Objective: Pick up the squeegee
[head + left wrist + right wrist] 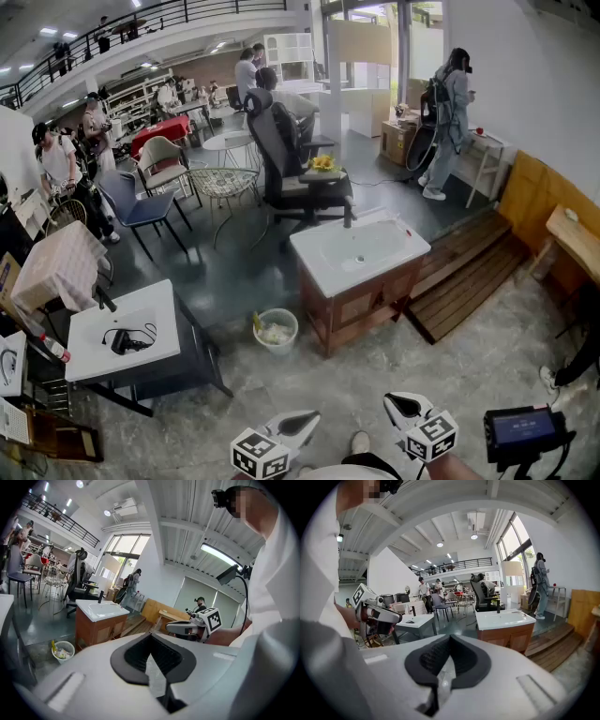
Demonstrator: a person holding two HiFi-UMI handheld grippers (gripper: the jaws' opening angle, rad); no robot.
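I can make out no squeegee in any view. Both grippers are held low and close to the person's body at the bottom of the head view. My left gripper [302, 424] and my right gripper [403, 405] point forward over the floor, each with its jaws together and nothing between them. In the left gripper view the left gripper [152, 641] has its black pads meeting, and the right gripper [187, 626] shows beyond. In the right gripper view the right gripper [449, 644] looks the same, with the left gripper [379, 613] off to the side.
A wooden cabinet with a white basin [361, 251] stands ahead, a small waste basket [276, 330] to its left. A second white basin [122, 330] on a dark stand holds a black corded item [122, 339]. Wooden pallets [464, 272] lie to the right. Chairs and people fill the back.
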